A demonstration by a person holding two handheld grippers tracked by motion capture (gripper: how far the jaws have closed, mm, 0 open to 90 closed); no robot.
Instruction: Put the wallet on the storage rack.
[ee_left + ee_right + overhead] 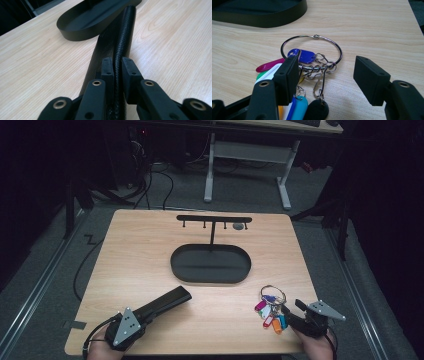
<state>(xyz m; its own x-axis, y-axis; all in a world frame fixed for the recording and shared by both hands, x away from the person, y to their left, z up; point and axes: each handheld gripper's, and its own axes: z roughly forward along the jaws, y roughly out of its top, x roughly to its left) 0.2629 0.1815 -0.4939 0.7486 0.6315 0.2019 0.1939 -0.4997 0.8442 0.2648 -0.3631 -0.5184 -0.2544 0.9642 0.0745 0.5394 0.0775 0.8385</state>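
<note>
Table (150, 265): a big wooden top. All the things sit on it.
Stand (211, 263): a black oval tray in the middle of the table. A thin pole goes up from its back edge to a bar with little hooks on it.
Black case (165, 303): long, dark and thin. It lies slanted on the near left part of the table, apart from the tray, and its far end points at the tray. In the left gripper view it has a bumpy rounded edge (125, 37) running along its length.
Key ring (272, 293): a shiny metal loop on the near right part of the table, close to the tray's right end. Colored tags (270, 315) hang from it: purple, pink, white, green, orange and blue. In the right gripper view a black tag (319, 110) lies flat too, and small chains tie the tags to the loop.
Left tongs (117, 68): squeezed tight on the near end of the black case. The two pads press on its bumpy edge from both sides.
Right tongs (325, 75): wide apart. They sit low over the key ring, with the chains and tags between the two pads. The left pad (288, 77) lies on top of the tags. The right pad (370, 80) touches nothing.
</note>
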